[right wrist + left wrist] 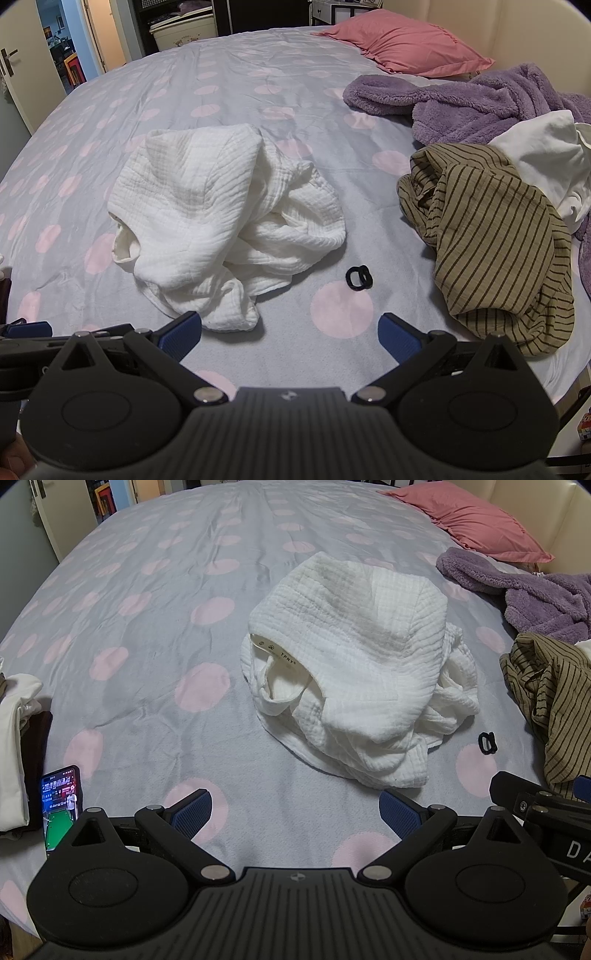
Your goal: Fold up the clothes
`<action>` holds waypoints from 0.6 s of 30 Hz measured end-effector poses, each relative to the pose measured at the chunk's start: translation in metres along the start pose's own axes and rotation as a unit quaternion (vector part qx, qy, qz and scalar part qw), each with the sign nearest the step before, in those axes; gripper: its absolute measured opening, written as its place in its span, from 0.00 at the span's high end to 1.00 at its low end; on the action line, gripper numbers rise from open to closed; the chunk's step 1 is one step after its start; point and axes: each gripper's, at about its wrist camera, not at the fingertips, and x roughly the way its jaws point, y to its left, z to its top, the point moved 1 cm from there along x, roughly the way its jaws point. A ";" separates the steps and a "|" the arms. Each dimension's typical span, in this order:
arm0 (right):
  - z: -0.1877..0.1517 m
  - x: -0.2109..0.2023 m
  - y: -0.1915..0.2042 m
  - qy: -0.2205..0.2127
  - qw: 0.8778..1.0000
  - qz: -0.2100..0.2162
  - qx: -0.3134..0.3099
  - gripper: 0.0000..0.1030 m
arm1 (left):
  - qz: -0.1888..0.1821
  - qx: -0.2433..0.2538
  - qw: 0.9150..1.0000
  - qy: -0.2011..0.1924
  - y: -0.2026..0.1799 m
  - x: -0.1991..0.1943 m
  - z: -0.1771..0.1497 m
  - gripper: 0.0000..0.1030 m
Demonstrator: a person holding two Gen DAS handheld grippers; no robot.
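Left gripper [295, 810] and right gripper [290, 332] hover, fingers spread wide.

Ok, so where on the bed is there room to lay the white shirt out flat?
The widest bare stretch of bedspread runs left of and beyond the crumpled white garment, up toward the pink pillow. The right side is crowded: a striped garment, a purple fleece, and a black hair tie in the gap. A phone and folded clothes fill the near-left edge.
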 end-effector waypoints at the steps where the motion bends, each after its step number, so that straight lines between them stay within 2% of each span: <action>1: 0.000 0.000 0.000 0.000 1.000 0.000 0.000 0.00 | 0.000 0.000 1.000 0.000 0.000 0.000 0.000 0.04; 18: 0.000 0.001 0.000 0.000 1.000 -0.002 0.000 0.00 | -0.001 0.000 1.000 0.000 0.000 -0.001 -0.001 0.04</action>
